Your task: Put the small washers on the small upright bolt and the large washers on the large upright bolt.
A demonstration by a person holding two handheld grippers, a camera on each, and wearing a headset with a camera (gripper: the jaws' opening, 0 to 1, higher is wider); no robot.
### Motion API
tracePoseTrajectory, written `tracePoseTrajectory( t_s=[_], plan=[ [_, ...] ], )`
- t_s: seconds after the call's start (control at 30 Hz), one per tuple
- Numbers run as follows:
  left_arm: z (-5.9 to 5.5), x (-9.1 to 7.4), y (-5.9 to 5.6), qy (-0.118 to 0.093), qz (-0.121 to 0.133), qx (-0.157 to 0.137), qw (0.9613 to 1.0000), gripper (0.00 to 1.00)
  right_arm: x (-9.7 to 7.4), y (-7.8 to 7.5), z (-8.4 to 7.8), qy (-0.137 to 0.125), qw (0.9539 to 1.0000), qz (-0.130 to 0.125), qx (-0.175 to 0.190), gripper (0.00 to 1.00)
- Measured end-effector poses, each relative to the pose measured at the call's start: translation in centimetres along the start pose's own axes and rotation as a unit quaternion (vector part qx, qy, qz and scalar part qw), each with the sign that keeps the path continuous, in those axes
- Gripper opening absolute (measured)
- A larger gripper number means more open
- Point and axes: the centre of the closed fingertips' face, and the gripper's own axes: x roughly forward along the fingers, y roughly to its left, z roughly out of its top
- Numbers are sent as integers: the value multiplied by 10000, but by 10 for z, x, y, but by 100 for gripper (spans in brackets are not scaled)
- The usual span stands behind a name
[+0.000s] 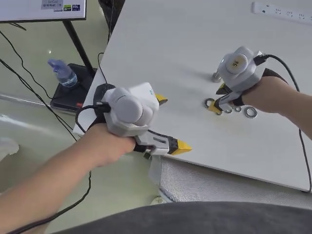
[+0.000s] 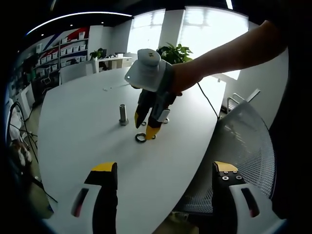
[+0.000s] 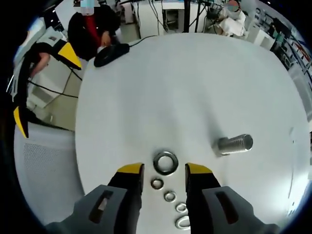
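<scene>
On the white table point(image 1: 170, 44) stands one grey upright bolt point(image 1: 216, 76) point(image 3: 235, 144) point(image 2: 123, 113). In front of it lies a row of washers: a large washer point(image 3: 165, 162) point(image 1: 209, 103) point(image 2: 140, 137), small washers point(image 3: 157, 184) point(image 3: 169, 196) and another large washer point(image 1: 251, 112). My right gripper point(image 3: 165, 169) point(image 1: 214, 108) point(image 2: 148, 126) is open and low over the row, with a small washer between its fingers and the large washer just ahead of its tips. My left gripper point(image 2: 165, 168) point(image 1: 171, 123) is open and holds nothing, hovering at the table's near left edge, well away from the washers.
A power strip point(image 1: 280, 12) lies at the table's far right. Off the left edge, a water bottle point(image 1: 63, 73) stands on a black base on the floor, with cables around it. A mesh chair point(image 1: 195, 187) sits against the near edge. People sit beyond the table point(image 3: 92, 24).
</scene>
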Motion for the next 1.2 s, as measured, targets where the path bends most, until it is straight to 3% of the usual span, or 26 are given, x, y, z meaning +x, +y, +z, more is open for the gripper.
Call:
tracePoseTrajectory(
  t_s=[0.63, 1.0, 1.2],
  plan=[
    [-4, -2, -2, 36, 12, -10, 10000, 77, 10, -6, -2, 223, 9997, -67, -77, 33],
    [-7, -1, -6, 85, -31, 8, 10000, 77, 21, -21, -6, 453, 9987, -184, -130, 30],
    [-7, -1, -7, 64, -29, -11, 10000, 76, 20, -15, -6, 649, 9976, -182, -161, 30]
  ],
)
